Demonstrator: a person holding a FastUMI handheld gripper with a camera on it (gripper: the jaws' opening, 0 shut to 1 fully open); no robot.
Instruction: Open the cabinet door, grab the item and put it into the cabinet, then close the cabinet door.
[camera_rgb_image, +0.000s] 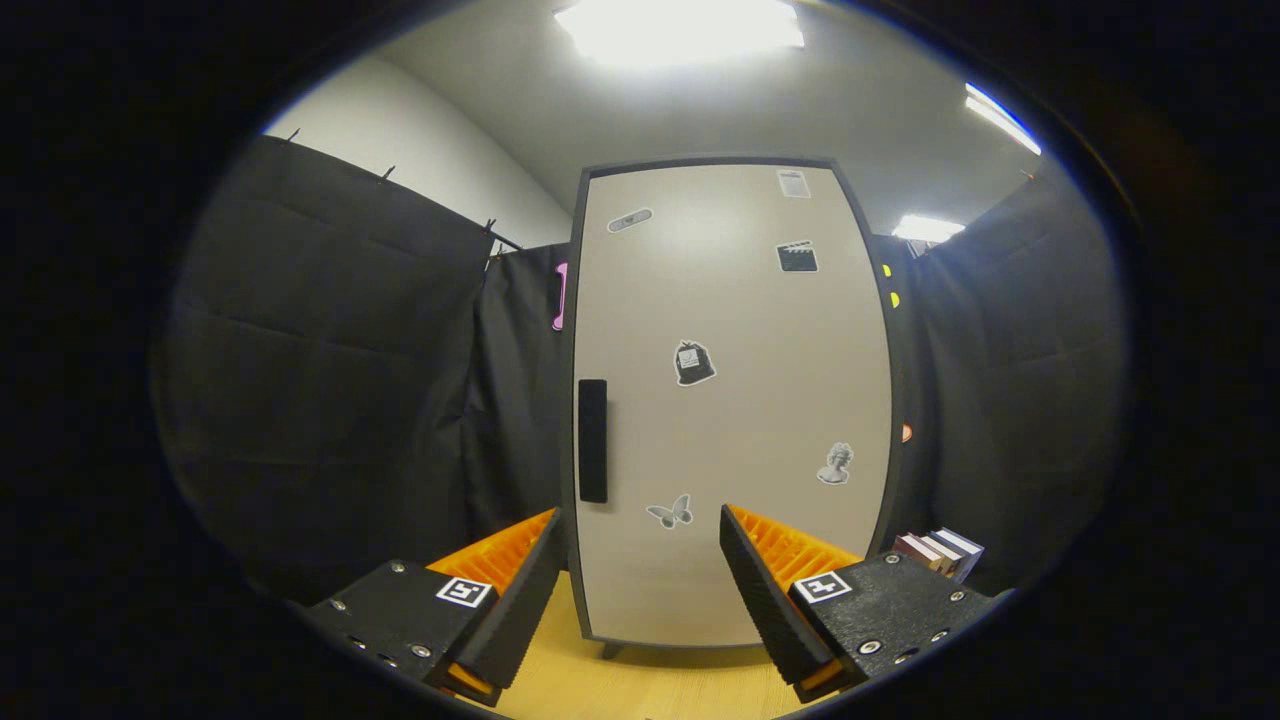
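Observation:
A tall cabinet (735, 400) stands straight ahead on a wooden table (640, 690), its pale door shut and dotted with several small stickers. A dark vertical handle (592, 440) sits along the door's left edge. My gripper (640, 570) is open, a wide gap between its fingers and nothing held. The fingers point at the lower part of the door, short of it, with the handle a little above the left fingertip (545, 555).
A few books (940, 553) lie on the table just right of the cabinet's base, beyond the right finger. Black cloth walls close in on both sides and behind the cabinet. Bare wooden tabletop lies between my fingers and the cabinet's foot.

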